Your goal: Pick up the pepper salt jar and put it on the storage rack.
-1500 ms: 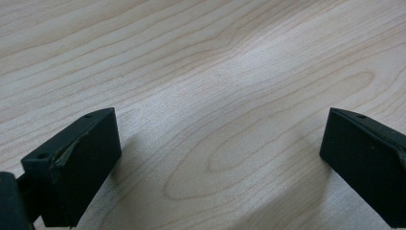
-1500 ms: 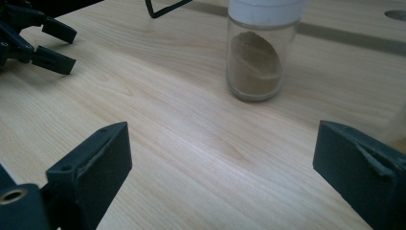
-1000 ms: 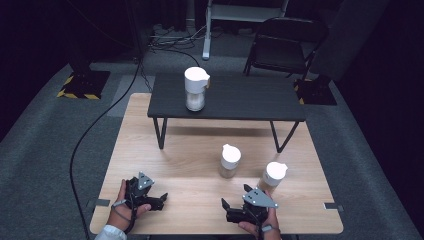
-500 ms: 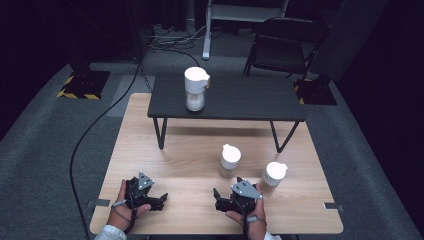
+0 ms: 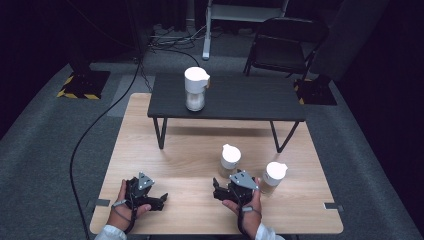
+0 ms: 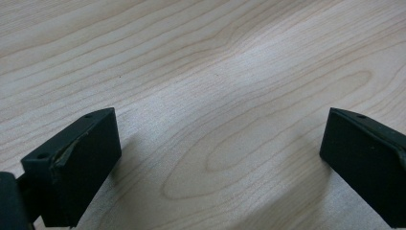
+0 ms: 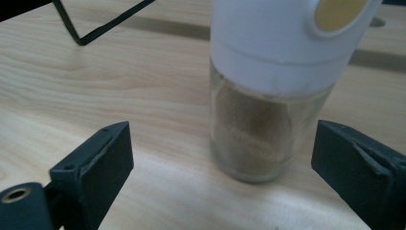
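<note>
Right gripper (image 5: 223, 192), jaws wide and empty, is approaching the near jar (image 7: 268, 96) on the tabletop (image 5: 190, 150) (grasp not yet made). Left gripper (image 5: 159, 199) is resting open, holding nothing; lifting is pending.

No lettering, brand, number or printed label can be read anywhere. The nearest glass jar (image 7: 268, 96) carries a plain yellow disc (image 7: 337, 12) on its white cap, without any writing on it. Yellow-and-black hazard stripes (image 5: 75, 93) edge a dark base plate on the floor, a warning marking with no words.
</note>
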Tool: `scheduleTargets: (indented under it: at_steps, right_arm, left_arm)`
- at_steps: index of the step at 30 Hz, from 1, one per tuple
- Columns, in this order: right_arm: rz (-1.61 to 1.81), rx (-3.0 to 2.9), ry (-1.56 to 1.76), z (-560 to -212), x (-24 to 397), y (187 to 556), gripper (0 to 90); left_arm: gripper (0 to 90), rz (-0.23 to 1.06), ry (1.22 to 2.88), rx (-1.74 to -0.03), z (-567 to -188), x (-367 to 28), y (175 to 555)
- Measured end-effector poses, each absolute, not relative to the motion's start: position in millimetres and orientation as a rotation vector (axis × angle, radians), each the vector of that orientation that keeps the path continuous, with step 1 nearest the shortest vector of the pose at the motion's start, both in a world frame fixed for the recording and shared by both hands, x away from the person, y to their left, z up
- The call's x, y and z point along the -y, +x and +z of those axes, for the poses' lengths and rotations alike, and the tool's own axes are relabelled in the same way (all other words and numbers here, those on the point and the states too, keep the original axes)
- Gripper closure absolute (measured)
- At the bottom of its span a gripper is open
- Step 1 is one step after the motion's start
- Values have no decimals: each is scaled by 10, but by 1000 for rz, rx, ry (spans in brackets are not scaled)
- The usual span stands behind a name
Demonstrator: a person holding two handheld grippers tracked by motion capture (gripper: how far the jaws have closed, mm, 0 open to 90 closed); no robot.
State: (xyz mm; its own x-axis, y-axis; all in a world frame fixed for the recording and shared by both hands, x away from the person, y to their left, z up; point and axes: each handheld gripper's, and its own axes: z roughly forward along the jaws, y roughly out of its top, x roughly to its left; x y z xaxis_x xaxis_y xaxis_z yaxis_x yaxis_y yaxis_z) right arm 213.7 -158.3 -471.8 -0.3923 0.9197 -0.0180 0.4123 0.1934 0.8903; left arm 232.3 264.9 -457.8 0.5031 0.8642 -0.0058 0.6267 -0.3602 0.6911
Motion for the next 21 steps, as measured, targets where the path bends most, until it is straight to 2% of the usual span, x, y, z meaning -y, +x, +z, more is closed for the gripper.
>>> scheduleTargets:
  at_steps: [14,21]
  right_arm:
    - [1152,-1844,1322,-4742,1550,2369,67]
    - [1178,-1789,1327,-4777,1532,2442,125]
  left_arm:
    - [2,480,2112,-1210,-4579,-2651,2324]
    - [2,478,2113,-1208,-4578,-2651,2326]
